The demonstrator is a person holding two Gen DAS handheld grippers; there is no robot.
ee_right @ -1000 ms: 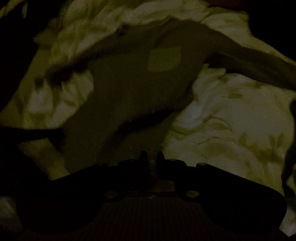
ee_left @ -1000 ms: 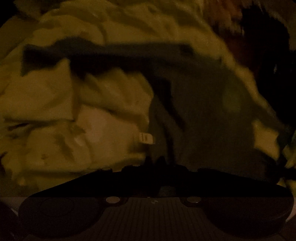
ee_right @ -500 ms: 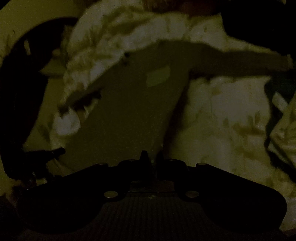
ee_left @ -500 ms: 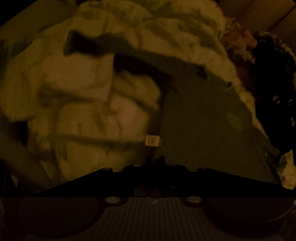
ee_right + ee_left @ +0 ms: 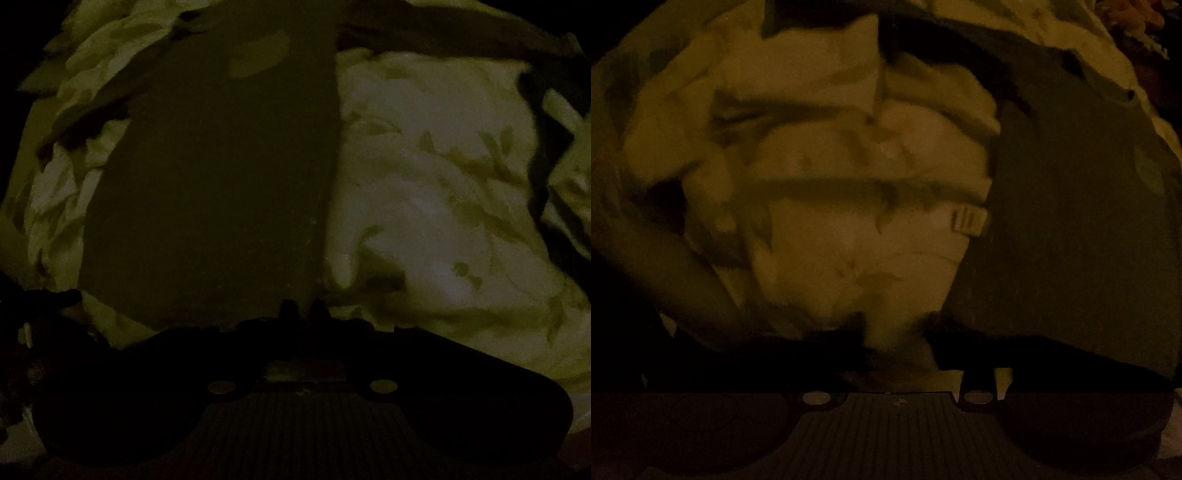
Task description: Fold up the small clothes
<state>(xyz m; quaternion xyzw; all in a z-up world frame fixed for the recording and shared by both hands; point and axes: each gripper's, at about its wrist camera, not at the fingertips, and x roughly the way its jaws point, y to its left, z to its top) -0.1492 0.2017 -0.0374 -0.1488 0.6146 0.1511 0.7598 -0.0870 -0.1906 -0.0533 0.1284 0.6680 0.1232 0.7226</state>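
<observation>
The picture is very dim. A dark long-sleeved shirt [image 5: 1071, 229] lies spread on a pale leaf-patterned quilt [image 5: 849, 229], with a small white label [image 5: 969, 220] at its side edge. My left gripper [image 5: 897, 339] is open and its jaws are still opening; only quilt shows between them, and the shirt lies just to their right. In the right wrist view the shirt [image 5: 221, 184] fills the middle and shows a light patch [image 5: 258, 62]. My right gripper [image 5: 304, 308] pinches the shirt's lower corner with its tips close together, though its jaws are opening.
The quilt [image 5: 443, 184] is rumpled into folds all around the shirt. One sleeve [image 5: 461, 33] stretches off to the upper right. A dark heap [image 5: 1145, 55] lies at the upper right in the left wrist view. Something black [image 5: 40, 306] sits at the quilt's left edge.
My left jaws have sprung apart and let the shirt's edge go. Both cameras have come down closer to the bed, and the shirt now lies flatter.
</observation>
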